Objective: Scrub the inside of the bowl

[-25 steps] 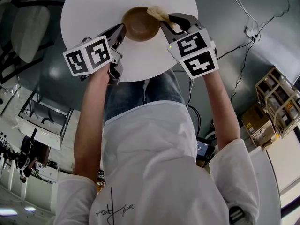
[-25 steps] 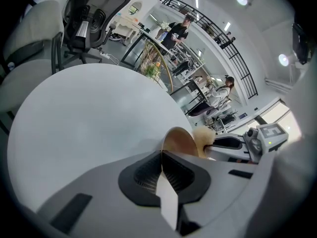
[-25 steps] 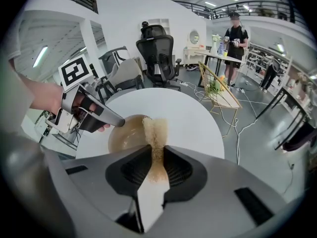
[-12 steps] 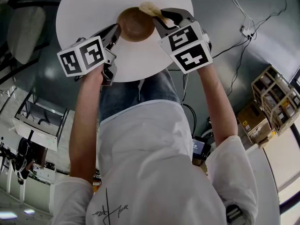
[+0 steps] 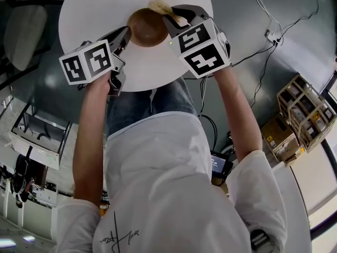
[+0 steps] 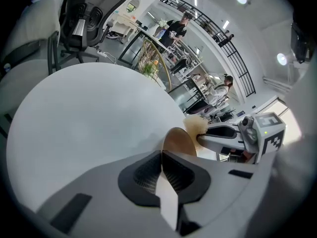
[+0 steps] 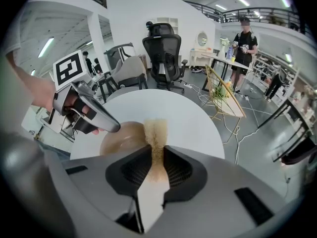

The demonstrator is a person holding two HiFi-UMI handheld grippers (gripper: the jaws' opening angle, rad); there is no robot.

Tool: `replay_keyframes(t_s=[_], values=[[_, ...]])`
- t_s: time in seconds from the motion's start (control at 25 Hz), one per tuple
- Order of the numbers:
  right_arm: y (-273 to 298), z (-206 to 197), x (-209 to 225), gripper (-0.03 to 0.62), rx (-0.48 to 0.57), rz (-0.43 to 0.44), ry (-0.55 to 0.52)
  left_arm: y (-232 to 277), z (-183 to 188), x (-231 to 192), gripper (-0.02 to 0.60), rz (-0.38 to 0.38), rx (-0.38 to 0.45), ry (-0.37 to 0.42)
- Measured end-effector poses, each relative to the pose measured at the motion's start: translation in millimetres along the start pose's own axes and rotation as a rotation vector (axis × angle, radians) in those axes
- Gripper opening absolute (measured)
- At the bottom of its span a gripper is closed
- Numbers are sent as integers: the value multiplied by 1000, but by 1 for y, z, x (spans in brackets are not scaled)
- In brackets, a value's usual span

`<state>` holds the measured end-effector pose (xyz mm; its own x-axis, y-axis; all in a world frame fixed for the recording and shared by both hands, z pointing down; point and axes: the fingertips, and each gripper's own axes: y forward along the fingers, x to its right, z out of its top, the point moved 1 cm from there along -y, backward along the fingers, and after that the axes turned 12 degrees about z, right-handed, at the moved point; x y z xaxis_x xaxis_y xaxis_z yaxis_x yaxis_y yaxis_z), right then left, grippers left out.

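Note:
A brown wooden bowl (image 5: pixel 146 29) sits on the round white table (image 5: pixel 89 9). My left gripper (image 5: pixel 128 33) is shut on the bowl's left rim (image 6: pixel 179 142), with the thin edge between its jaw tips (image 6: pixel 162 155). My right gripper (image 5: pixel 171 18) is shut on a tan scrubbing sponge (image 5: pixel 159 7) that sticks out past its jaws (image 7: pixel 157 155). The sponge (image 7: pixel 155 133) rests at the far right rim of the bowl (image 7: pixel 121 139), reaching over its inside. In the right gripper view the left gripper (image 7: pixel 111 127) shows at the bowl's left side.
The table's near edge (image 5: pixel 152 86) runs just in front of my legs. A chair (image 5: pixel 23 28) stands left of the table and a black office chair (image 7: pixel 166 51) beyond it. Cables (image 5: pixel 263 83) and a wooden crate (image 5: pixel 308 112) lie on the floor to the right.
The sponge has slid a little leftward along the bowl's far rim with the right gripper. The left gripper keeps its hold on the bowl. The whole view has drifted up and left.

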<state>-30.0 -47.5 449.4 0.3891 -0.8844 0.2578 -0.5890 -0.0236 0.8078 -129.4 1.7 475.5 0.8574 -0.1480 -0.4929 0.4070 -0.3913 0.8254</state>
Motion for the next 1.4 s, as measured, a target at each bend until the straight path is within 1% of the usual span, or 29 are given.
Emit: replay_keyframes(t_s=[0.44,0.64,0.84,0.92,1.12,1.4], values=[[3,1,-3,89,-5,-6,-9,-2,-3,-4,12,-9,1,-27],[5,0,-7,89,-12,0,-12,-4,-2,-7,14,-2,24,-44],[7,0,-10,89,-12,0,-12,-5,-1,-8,17,-11,33,-43],[5,-3,-11,89,-14,1,-7,-5,-4,-4,34,-28,31,-47],[2,-2,-13,89,-10,-2,2,-8,-4,1,101,-66,33,-41],[-3,-5,-15,89,4,-11,32,-15,0,0,109,-57,68,-59]])
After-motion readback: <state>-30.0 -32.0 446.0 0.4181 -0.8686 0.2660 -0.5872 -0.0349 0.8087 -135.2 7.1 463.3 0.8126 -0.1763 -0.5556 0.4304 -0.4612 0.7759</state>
